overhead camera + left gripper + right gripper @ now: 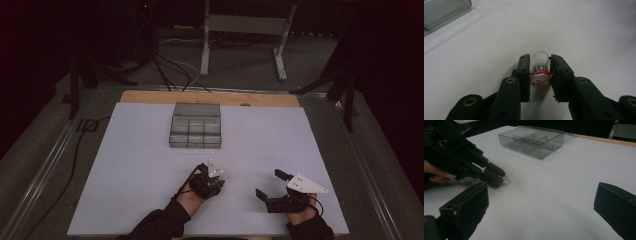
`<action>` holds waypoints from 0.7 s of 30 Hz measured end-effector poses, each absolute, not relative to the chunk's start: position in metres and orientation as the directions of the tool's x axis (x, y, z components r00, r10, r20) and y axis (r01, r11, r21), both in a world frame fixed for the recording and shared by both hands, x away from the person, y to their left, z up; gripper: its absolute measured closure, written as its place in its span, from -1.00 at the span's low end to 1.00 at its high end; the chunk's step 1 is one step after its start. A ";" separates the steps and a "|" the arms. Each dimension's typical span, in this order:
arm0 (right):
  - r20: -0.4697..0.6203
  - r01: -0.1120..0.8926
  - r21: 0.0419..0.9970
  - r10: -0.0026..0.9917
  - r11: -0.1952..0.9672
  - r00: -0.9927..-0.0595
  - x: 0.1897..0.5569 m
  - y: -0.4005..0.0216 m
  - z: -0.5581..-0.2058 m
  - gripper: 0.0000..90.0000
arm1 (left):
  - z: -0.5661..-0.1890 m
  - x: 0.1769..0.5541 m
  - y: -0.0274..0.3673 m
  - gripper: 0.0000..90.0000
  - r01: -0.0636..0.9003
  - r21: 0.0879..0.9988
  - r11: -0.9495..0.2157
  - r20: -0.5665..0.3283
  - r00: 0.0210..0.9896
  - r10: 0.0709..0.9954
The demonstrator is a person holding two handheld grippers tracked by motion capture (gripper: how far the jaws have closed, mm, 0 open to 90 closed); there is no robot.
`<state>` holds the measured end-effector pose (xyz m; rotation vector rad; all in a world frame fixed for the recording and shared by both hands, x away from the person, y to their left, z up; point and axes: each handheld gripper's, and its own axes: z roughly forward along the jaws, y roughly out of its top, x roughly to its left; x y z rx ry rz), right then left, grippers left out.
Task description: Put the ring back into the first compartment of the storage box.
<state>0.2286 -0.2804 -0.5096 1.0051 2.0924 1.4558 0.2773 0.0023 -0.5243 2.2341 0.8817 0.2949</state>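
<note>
One small clear capsule | light, smooth, likely slippery, crushable | left gripper clamped across its red-labelled middle, best hold there | right gripper wide apart, empty

- Left gripper: matte black all over, chunky linked bars, brass-ringed pivot holes along each arm in the left gripper view, flat rectangular pads.
- On top of it, a small pale three-cornered plate with dark screw dots.
- Right gripper: same black build, broad blocky pads, a larger grey-white triangular plate.
- Thin black cable looping off each gripper.
- Dark long sleeves on both forearms, cuffs at the wrists.
</note>
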 end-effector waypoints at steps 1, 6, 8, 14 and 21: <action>0.075 0.330 0.923 0.746 0.200 -0.662 0.228 -0.280 -0.510 -1.00 | -0.523 0.277 0.002 0.61 0.507 0.688 -0.520 -0.045 0.744 0.667; 0.077 0.330 0.923 0.747 0.197 -0.661 0.229 -0.281 -0.509 -1.00 | -0.519 0.274 0.001 0.61 0.494 0.688 -0.532 -0.044 0.760 0.648; 0.075 0.329 0.923 0.746 0.199 -0.661 0.228 -0.281 -0.509 -1.00 | -0.518 0.273 0.001 0.61 0.487 0.687 -0.540 -0.043 0.768 0.638; 0.073 0.328 0.923 0.745 0.200 -0.663 0.228 -0.280 -0.509 -1.00 | -0.514 0.273 0.002 0.61 0.480 0.688 -0.544 -0.051 0.780 0.623; 0.075 0.329 0.924 0.747 0.198 -0.661 0.228 -0.281 -0.509 -1.00 | -0.513 0.273 0.004 0.61 0.476 0.690 -0.546 -0.052 0.785 0.618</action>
